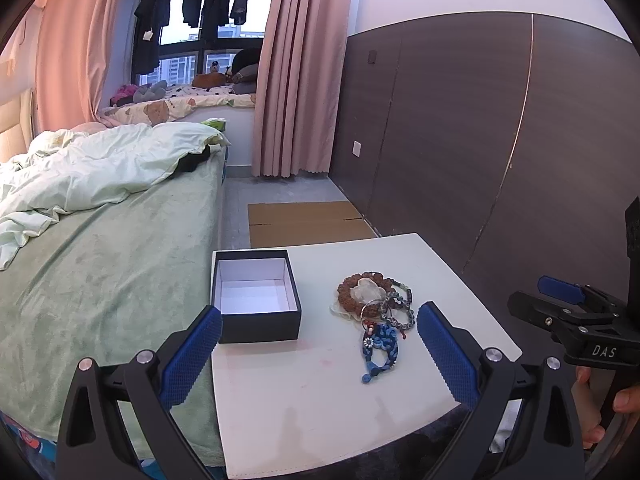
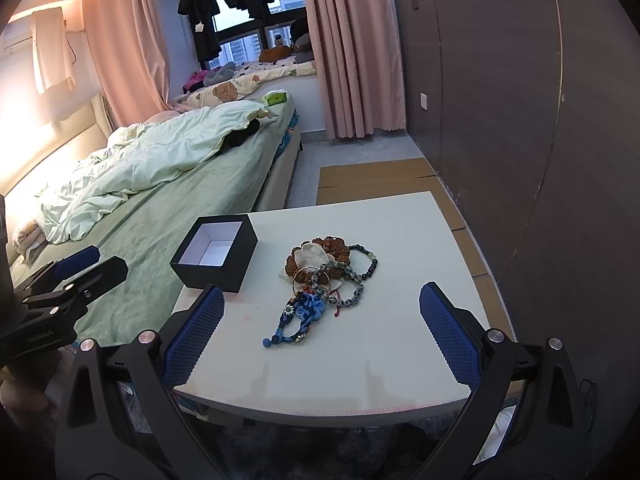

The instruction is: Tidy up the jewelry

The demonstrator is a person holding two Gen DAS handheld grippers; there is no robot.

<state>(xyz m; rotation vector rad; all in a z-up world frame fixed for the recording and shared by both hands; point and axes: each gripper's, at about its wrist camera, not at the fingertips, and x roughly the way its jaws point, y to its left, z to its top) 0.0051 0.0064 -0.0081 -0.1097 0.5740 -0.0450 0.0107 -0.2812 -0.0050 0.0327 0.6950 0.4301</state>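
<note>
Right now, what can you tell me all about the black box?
The box is square, black outside and white inside, and looks like cardboard. It has no lid on and nothing inside. It sits upright on the white table's left far corner, beside the bed. The jewelry pile lies apart to its right. Neither gripper touches it.

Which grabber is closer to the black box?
Left. The left gripper has one finger right beside the black box; the right gripper sits farther right, in front of the bracelet pile.
</note>
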